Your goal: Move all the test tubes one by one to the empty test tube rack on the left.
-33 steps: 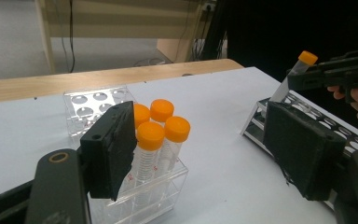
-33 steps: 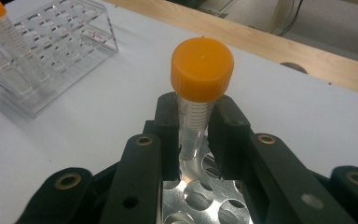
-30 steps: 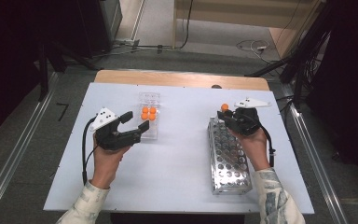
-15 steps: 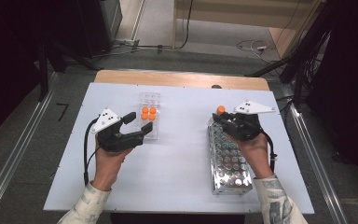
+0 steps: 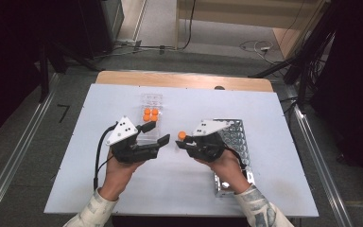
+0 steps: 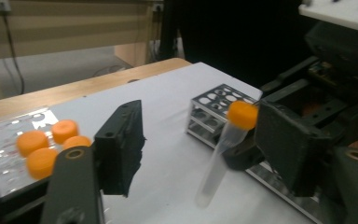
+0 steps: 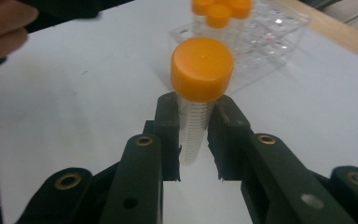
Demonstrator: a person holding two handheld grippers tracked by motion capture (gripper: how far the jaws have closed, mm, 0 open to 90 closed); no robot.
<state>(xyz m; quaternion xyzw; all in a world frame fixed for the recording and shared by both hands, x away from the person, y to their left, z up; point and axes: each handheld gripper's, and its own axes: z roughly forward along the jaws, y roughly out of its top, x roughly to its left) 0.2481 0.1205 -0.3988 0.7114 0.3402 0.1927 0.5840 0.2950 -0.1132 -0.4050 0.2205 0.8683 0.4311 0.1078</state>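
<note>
The table (image 5: 264,189) is white-topped with a wooden strip along its far edge, and everything else sits around the metal rack (image 5: 234,142), a perforated steel block lying lengthwise on the person's right side of it. In the left gripper view the rack (image 6: 214,105) shows its rows of round holes, seen behind the tube.

Well to the left of the metal rack, toward the far side, stands a clear rack (image 5: 150,118) holding four orange-capped tubes (image 5: 151,114) bunched together; they show as blurred caps (image 6: 51,144) in the left gripper view and at the top edge of the right gripper view (image 7: 219,11).

The left gripper (image 5: 158,135) is held between the two racks, just at the near end of the clear one. Its jaws stand apart with nothing between them, though they have just been closing.

The right gripper (image 5: 183,142) hovers just off the metal rack's left edge, pointing toward the left gripper. Its jaws are clamped on a tube (image 7: 193,126), gripping the clear, graduated body right below the orange cap. The tube (image 5: 182,135) is off the table, left of the metal rack and near the left gripper's tips; in the left gripper view it (image 6: 221,154) hangs tilted, cap uppermost, in front of the metal rack.
</note>
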